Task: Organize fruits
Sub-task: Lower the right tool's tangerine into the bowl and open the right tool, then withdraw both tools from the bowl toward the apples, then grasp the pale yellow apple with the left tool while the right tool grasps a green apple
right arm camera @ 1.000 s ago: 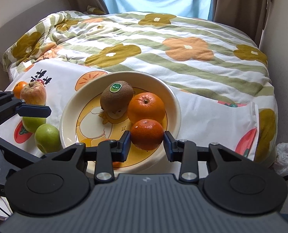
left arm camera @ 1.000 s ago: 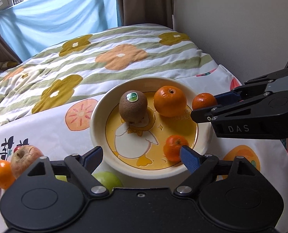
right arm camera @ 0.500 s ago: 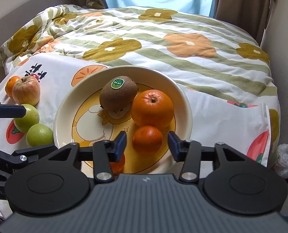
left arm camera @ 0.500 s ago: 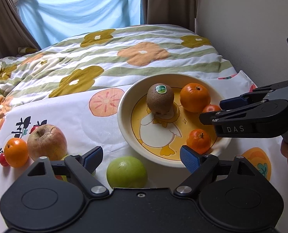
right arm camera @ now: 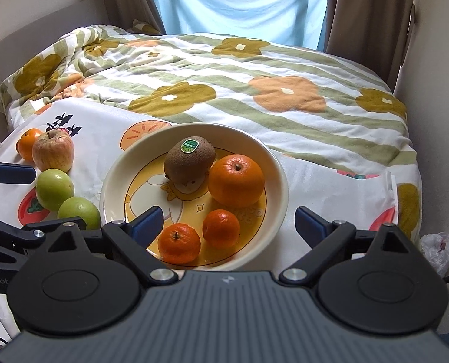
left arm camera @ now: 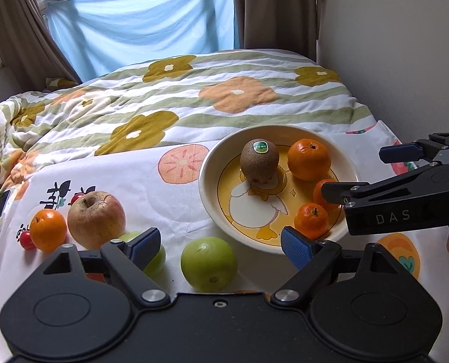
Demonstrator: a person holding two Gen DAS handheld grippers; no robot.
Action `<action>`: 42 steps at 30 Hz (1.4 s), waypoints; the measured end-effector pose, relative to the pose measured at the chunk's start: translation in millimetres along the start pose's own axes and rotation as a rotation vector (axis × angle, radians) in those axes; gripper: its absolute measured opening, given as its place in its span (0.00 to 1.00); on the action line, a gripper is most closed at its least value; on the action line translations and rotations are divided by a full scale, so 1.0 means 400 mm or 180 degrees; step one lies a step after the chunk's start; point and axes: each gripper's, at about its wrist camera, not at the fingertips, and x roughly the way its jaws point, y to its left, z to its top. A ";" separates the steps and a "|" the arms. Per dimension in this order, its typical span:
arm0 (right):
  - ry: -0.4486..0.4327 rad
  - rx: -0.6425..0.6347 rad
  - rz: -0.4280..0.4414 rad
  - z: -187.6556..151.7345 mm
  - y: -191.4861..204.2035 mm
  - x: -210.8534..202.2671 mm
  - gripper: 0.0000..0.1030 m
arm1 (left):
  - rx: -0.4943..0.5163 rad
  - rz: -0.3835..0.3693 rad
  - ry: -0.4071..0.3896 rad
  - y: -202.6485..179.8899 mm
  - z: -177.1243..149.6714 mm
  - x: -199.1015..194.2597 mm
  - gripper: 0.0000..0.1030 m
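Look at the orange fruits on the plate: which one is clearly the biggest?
The big orange beside the kiwi. The two small mandarins lie nearer the plate's front rim, side by side.

Bowl [right arm camera: 272,163] holds kiwi [right arm camera: 189,163], 3 oranges [right arm camera: 236,180]; apple [left arm camera: 95,219], 2 green fruits [left arm camera: 208,264] lie beside it.

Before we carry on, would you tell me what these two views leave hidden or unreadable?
- Second green fruit: left wrist view, mostly behind the left gripper.
- One tangerine in the bowl: left wrist view, partly behind the right gripper.
- Kiwi sticker text: too small in both views.
- Cherry tomato: right wrist view, hidden behind other fruit.
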 end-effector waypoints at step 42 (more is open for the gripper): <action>-0.0095 0.1475 -0.0405 0.027 0.452 -0.045 1.00 | 0.0634 -0.0554 -0.0334 0.492 -0.032 -0.037 0.91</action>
